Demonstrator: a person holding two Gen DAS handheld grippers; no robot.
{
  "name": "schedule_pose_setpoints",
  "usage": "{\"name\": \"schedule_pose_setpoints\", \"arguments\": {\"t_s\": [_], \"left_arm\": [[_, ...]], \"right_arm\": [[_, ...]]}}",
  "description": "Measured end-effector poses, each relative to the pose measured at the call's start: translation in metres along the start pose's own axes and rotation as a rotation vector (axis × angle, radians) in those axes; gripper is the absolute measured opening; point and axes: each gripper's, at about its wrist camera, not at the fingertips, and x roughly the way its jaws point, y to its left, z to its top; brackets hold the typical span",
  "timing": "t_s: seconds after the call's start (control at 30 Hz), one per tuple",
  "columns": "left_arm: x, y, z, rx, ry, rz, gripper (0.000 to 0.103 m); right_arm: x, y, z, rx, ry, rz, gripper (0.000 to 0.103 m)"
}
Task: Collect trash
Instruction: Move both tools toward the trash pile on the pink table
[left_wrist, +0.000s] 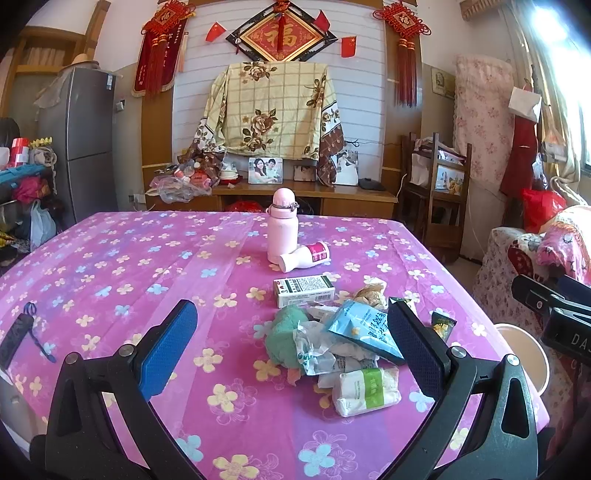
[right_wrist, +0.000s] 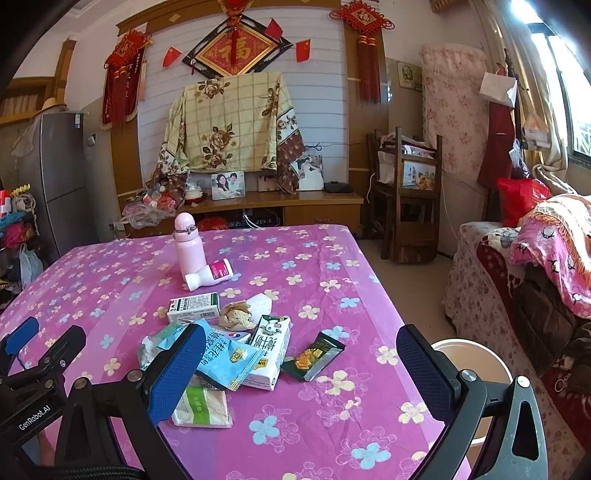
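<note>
Both grippers hang wide open with nothing held, left gripper (left_wrist: 291, 354) and right gripper (right_wrist: 301, 373), above the trash pile (right_wrist: 229, 350) sitting on the pink flowered table (right_wrist: 332, 266); I'd start with the green snack wrapper (right_wrist: 314, 356) lying apart from the heap, pinch it flat, then drop it in the bin (right_wrist: 476, 360) just off the table's right edge; the bin is mostly cut off, and what's buried under the blue packet (right_wrist: 225, 354) is hard to tell.
</note>
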Motion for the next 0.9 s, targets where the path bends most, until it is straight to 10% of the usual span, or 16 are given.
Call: {"name": "schedule_pose_setpoints", "arguments": {"t_s": [0.9], "left_arm": [[0.017, 0.001, -0.010, -0.029, 0.065, 0.016, 0.102]], "right_arm": [[0.010, 0.000, -0.005, 0.000, 0.025, -0.010, 0.102]]}}
